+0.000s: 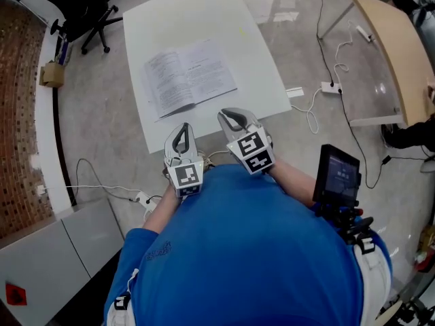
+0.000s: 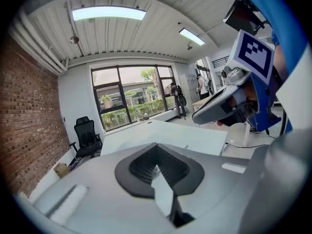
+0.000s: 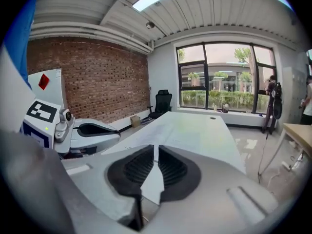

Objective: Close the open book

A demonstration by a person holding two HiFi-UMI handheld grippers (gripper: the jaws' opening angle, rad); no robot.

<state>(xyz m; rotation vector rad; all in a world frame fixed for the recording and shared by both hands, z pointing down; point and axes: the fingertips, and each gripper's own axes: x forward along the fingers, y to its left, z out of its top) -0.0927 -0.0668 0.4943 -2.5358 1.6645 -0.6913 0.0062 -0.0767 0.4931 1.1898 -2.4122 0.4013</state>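
Note:
The open book [image 1: 189,77] lies flat with its printed pages up on the white table [image 1: 258,46], near the table's middle. Both grippers are held close to the person's chest, short of the table's front edge and well away from the book. My left gripper [image 1: 181,134] has its fingertips together with nothing between them. My right gripper [image 1: 232,118], just to its right, also has its tips together and holds nothing. The left gripper view shows the right gripper [image 2: 219,108] alongside. The right gripper view shows the left gripper [image 3: 92,130] and the table [image 3: 204,126] ahead.
A black office chair [image 1: 78,9] stands beyond the table's far left corner. To the right is a wooden desk [image 1: 401,53], with a power strip and cables [image 1: 331,87] on the floor. A dark screen device [image 1: 336,175] hangs at the person's right hip. Cables [image 1: 102,189] trail left.

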